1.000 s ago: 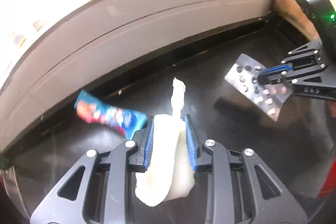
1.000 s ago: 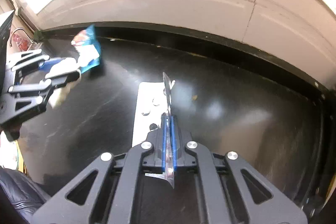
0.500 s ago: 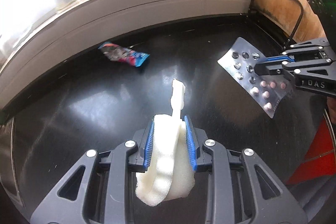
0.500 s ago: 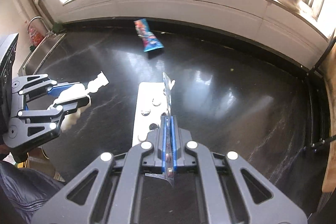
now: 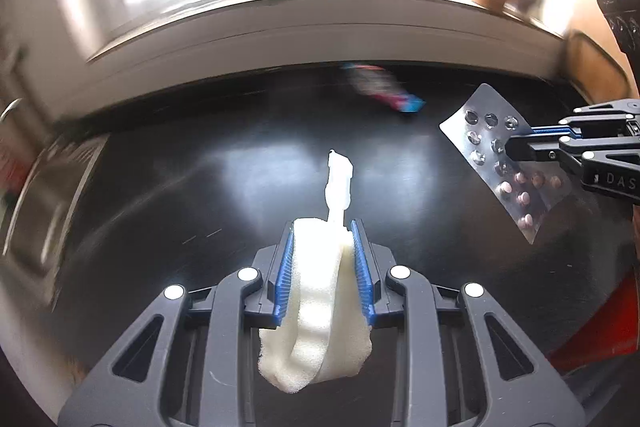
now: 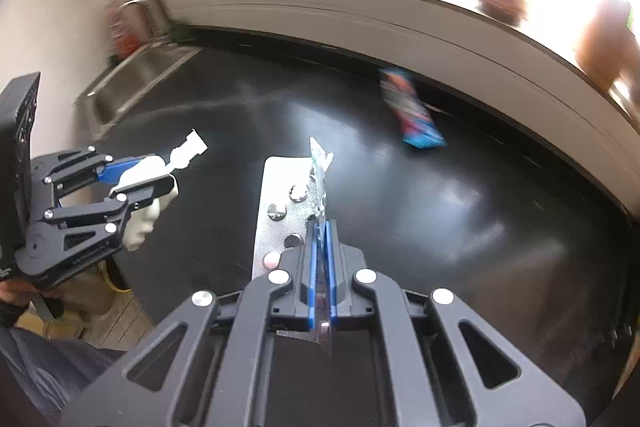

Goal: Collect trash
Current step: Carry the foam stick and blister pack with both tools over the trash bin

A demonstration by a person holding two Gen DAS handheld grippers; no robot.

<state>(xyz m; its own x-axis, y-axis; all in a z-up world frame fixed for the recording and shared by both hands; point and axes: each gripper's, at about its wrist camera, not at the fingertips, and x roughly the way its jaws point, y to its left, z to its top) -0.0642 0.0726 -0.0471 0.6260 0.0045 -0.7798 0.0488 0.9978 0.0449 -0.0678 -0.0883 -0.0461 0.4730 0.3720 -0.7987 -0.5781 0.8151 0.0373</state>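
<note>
Two pieces of trash picked up, one wrapper left on the worktop

The left gripper point(image 5: 323, 267) has its jaws closed on a folded strip of white foam point(image 5: 316, 307), one thin end sticking out ahead of the pads, and the right gripper point(image 6: 320, 259) has its jaws pinched nearly together on the edge of a silver blister pack point(image 6: 280, 211) with a few pink pills left in it. Both pieces hang clear above the black worktop point(image 6: 460, 211). A blue and red snack wrapper point(image 6: 412, 115) lies flat near the back edge under the window sill, well apart from either gripper, so I'd judge the job about two thirds done. No bin shows in either view, so where these two pieces go I cannot tell. A steel sink point(image 6: 132, 79) sits at the far left end.
</note>
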